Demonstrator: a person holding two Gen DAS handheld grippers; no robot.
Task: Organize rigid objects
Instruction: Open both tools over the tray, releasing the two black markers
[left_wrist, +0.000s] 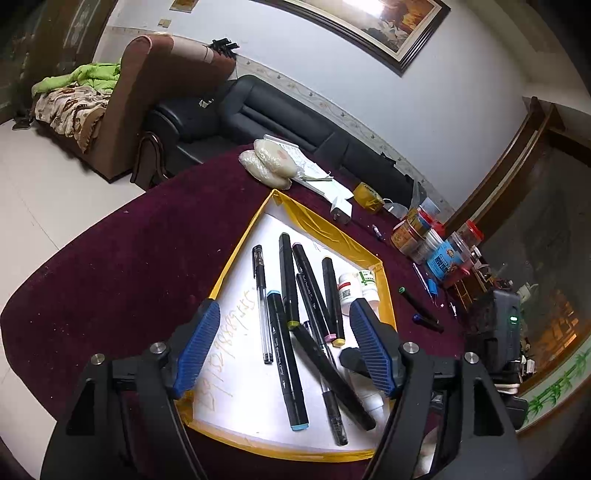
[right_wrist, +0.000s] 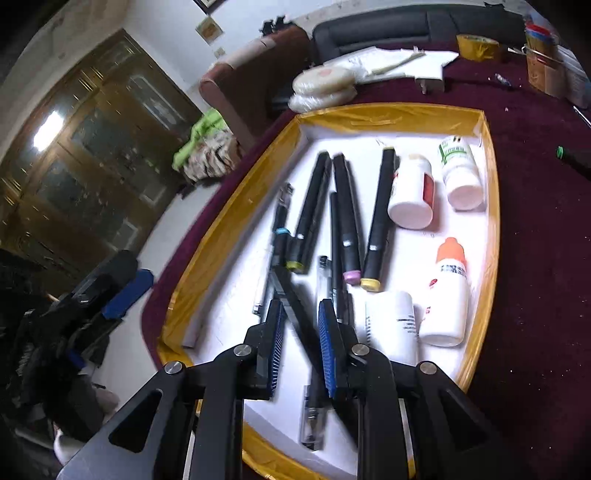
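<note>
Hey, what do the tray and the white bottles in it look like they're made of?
The tray looks like white card or foam board, its rim wrapped in glossy, wrinkled yellow tape. The white bottles look like smooth, opaque plastic with a slight sheen and printed labels.

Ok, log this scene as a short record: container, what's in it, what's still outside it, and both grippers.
container: yellow-rimmed tray on maroon tablecloth
contents: black markers and pens in a loose pile; four white bottles lying beside them
outside tray: green-tipped black pen on the cloth
left gripper: jaws wide open above the pile, holding nothing
right gripper: jaws close together around a diagonal black marker; contact unclear
</note>
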